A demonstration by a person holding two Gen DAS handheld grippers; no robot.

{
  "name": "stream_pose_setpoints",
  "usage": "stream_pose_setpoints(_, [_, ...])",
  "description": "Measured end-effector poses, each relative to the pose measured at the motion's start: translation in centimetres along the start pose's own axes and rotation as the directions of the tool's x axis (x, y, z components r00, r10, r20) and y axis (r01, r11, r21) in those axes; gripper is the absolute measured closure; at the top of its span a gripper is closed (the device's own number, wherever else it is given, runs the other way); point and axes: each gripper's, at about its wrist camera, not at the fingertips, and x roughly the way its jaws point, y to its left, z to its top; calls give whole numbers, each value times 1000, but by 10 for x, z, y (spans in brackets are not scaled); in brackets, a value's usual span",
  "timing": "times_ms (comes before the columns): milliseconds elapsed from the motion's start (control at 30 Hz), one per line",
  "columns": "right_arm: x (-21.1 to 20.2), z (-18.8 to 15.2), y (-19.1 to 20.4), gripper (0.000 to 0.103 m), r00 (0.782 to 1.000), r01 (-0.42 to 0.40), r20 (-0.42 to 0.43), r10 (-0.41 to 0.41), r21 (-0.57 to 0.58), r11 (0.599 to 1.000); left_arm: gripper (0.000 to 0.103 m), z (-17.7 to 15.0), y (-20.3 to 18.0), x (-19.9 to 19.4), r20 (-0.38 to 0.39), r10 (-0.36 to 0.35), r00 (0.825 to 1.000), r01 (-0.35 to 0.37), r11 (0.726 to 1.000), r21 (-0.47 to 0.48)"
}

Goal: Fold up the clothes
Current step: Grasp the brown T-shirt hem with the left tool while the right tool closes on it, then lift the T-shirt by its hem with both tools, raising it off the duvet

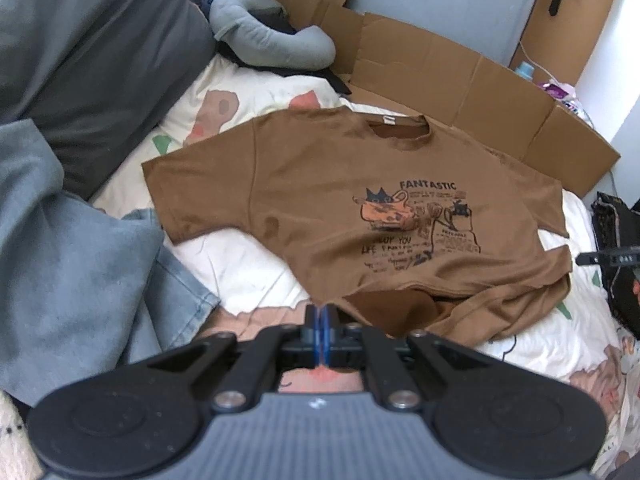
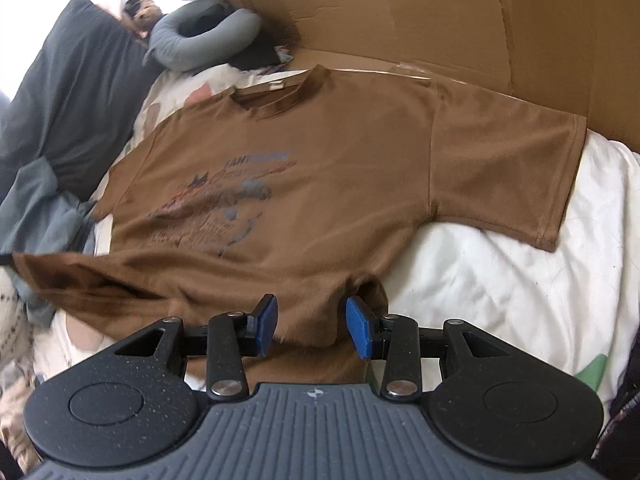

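Note:
A brown T-shirt (image 1: 328,184) with a black and orange "FANTASTIC" print lies face up on a white patterned bedsheet (image 1: 240,264), collar toward the cardboard. Its bottom hem is lifted and rumpled. My left gripper (image 1: 322,316) is shut, its blue pads pressed together at the hem's left corner, and the cloth's edge seems pinched there. In the right wrist view the shirt (image 2: 320,152) spreads ahead. My right gripper (image 2: 312,320) is open, its blue pads on either side of the hem's right part, the cloth lying between them. The right gripper's tip (image 1: 600,258) shows at the left view's right edge.
Flattened brown cardboard (image 1: 460,72) stands behind the shirt. A dark grey pillow (image 1: 88,60), a grey neck pillow (image 1: 268,40) and blue-grey jeans (image 1: 100,272) lie to the left. A dark patterned item (image 1: 616,240) sits at the right edge.

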Motion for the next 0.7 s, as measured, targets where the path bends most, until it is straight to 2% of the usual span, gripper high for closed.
stream_pose_setpoints(267, [14, -25, 4, 58, 998, 48, -33, -50, -45, 998, 101, -10, 3, 6, -21, -10, 1000, 10, 1000, -12])
stream_pose_setpoints(533, [40, -10, 12, 58, 994, 109, -8, -111, -129, 986, 101, -15, 3, 7, -36, -7, 999, 7, 1000, -3])
stream_pose_setpoints(567, [42, -7, 11, 61, 993, 115, -7, -117, -140, 983, 101, -15, 4, 7, -36, -5, 999, 5, 1000, -3])
stream_pose_setpoints(600, [43, -4, 10, 77, 993, 117, -1, -118, -148, 982, 101, -14, 5, 6, -35, -4, 999, 4, 1000, -2])
stream_pose_setpoints(667, [38, 5, 9, 99, 994, 112, 23, -110, -138, 984, 101, -13, 7, 4, -33, -2, 999, 2, 1000, 2])
stream_pose_setpoints(700, [35, 10, 8, 100, 994, 108, 37, -104, -131, 985, 101, -12, 7, 3, -31, -1, 1000, 1, 1000, 5])
